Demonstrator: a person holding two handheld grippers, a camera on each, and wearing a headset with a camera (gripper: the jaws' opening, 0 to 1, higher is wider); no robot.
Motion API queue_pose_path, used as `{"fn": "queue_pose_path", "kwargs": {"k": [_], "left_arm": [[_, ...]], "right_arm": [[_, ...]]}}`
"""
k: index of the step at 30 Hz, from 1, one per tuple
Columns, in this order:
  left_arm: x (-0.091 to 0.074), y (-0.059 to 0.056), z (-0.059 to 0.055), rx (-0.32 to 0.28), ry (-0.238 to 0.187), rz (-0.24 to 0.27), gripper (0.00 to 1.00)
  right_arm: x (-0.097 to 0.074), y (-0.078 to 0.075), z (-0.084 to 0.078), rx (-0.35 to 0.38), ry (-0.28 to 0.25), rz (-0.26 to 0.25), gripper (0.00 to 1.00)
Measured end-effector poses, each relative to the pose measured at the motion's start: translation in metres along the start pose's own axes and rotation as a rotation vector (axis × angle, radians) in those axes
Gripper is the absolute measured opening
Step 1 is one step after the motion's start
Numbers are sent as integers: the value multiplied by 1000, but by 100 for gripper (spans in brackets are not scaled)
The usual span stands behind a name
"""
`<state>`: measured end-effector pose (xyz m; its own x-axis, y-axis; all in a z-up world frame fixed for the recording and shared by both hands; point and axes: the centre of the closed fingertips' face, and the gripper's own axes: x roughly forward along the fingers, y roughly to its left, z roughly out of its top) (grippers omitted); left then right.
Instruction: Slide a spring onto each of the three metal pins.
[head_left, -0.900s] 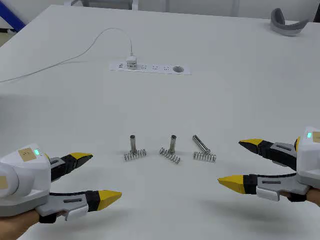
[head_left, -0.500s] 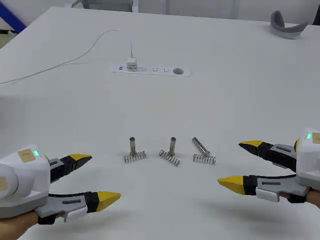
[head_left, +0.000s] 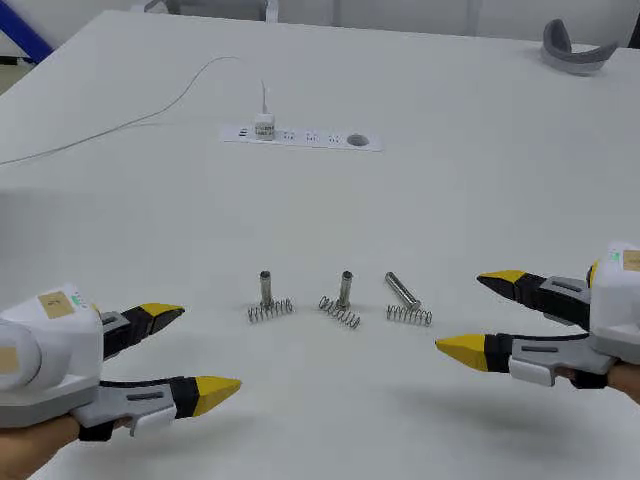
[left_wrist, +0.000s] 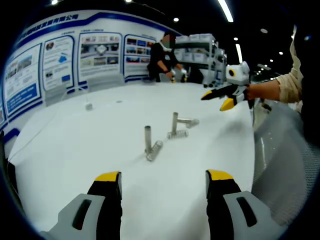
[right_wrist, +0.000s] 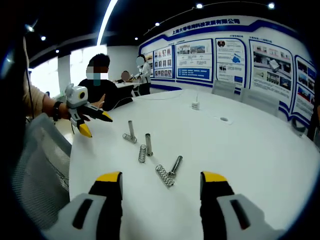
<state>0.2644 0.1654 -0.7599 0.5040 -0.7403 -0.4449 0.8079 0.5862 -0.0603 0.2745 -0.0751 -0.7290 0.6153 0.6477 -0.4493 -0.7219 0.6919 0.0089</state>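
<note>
Three metal pins stand in a row on the white table: the left pin and the middle pin are upright, the right pin lies on its side. A loose spring lies at each pin's foot. My left gripper hovers open at the near left, well short of the pins. On the near right my right gripper is open too, and nothing sits between its jaws. In the right gripper view the lying pin and its spring are nearest.
A white power strip with a plug and a cable lies further back on the table. A grey curved object rests at the far right corner. People stand behind the table in both gripper views.
The right gripper's lower jaw has risen slightly; the left gripper has barely moved. Pins and springs lie as before. Both grippers stay open.
</note>
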Motion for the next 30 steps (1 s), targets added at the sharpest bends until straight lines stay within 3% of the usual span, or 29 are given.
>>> {"fn": "queue_pose_path", "kwargs": {"k": [12,30], "left_arm": [[2,0,1,1,0,0,68],[2,0,0,-1,0,3,68]], "right_arm": [[15,-17,11,7,23,-42,54],[51,-39,15,11,131,-90,40]]}}
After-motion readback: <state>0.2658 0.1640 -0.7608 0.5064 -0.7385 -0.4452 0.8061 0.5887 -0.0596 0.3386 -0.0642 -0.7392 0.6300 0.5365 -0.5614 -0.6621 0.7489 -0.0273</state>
